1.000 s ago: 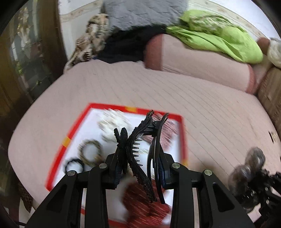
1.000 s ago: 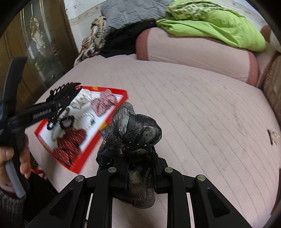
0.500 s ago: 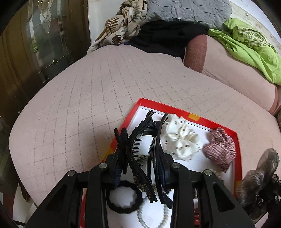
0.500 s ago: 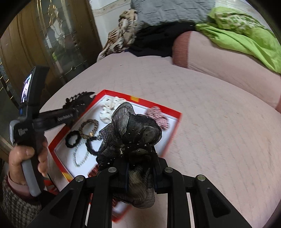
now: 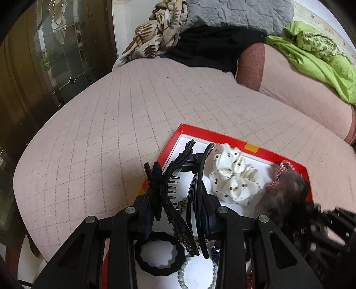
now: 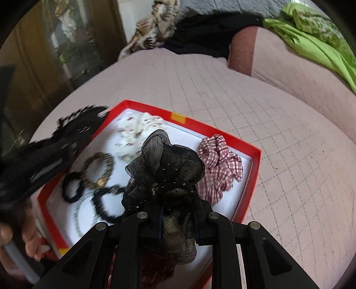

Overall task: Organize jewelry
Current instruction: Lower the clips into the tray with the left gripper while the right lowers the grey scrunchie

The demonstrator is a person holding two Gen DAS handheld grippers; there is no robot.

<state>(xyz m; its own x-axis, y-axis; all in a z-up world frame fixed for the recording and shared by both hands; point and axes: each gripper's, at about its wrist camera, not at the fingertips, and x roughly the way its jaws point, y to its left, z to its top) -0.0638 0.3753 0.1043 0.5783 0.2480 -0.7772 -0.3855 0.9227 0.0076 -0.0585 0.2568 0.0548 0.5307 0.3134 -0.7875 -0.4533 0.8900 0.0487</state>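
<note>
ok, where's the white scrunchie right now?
The white scrunchie lies in the red tray, at its far end, left of the checked scrunchie; in the left wrist view it sits just right of the clip.

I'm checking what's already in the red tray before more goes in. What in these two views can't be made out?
- Left wrist view: the left gripper and its black claw clip cover the red tray's near half.
- Right wrist view: the dark scrunchie in the right gripper hides the tray's middle; motion blur smears the white scrunchie.
- Bead necklace: cut off by the frame's bottom edge.

Pink quilted bed point(image 5: 124, 124), green blanket point(image 5: 316, 53), grey quilt point(image 5: 240, 13), glass door point(image 5: 60, 49)
</note>
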